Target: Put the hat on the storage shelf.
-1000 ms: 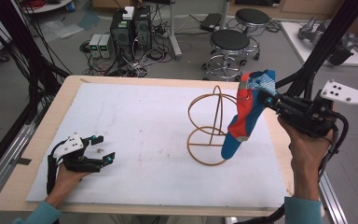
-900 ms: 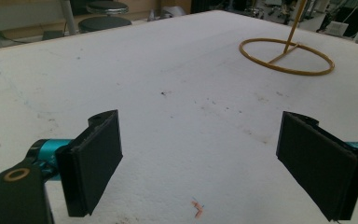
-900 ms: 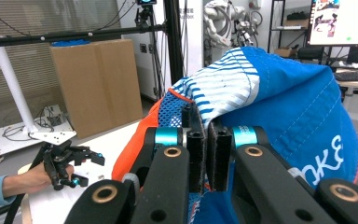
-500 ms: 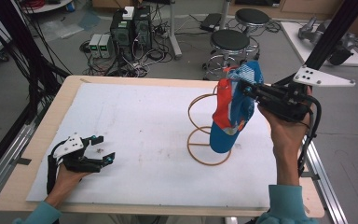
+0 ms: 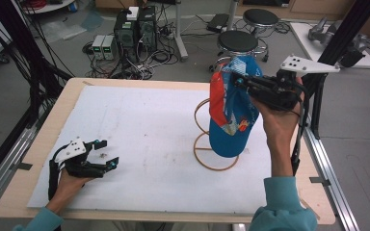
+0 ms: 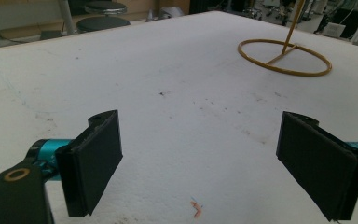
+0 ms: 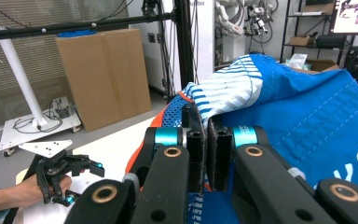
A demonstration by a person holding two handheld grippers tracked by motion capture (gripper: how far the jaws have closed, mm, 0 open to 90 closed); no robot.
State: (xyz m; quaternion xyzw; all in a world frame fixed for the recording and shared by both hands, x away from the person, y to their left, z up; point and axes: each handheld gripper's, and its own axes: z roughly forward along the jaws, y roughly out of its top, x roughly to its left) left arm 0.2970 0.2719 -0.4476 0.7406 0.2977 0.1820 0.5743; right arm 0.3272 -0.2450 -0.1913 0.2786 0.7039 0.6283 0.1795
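A blue cap [image 5: 231, 122] with an orange-red panel and a white striped part hangs from my right gripper [image 5: 238, 82], whose jaws are shut on its fabric. In the right gripper view the pads [image 7: 196, 149] pinch the cap [image 7: 298, 116] at its edge. The cap hangs in front of the upper loops of a gold wire stand [image 5: 207, 161], above its base ring. My left gripper [image 5: 107, 153] rests on the white mat at the lower left, jaws open with nothing between them [image 6: 200, 168]. The stand's ring [image 6: 284, 58] lies far ahead of it.
The white mat [image 5: 139, 120] covers most of the wooden table [image 5: 125, 83]. Beyond the far edge stand two stools [image 5: 238, 41] and computer boxes [image 5: 135, 24] with cables. Black frame posts [image 5: 347, 33] rise at the right. A cardboard box [image 7: 102, 74] stands off the table.
My right hand has carried the cap leftward, from the stand's right side to over and in front of the stand. The left hand and its gripper have stayed put.
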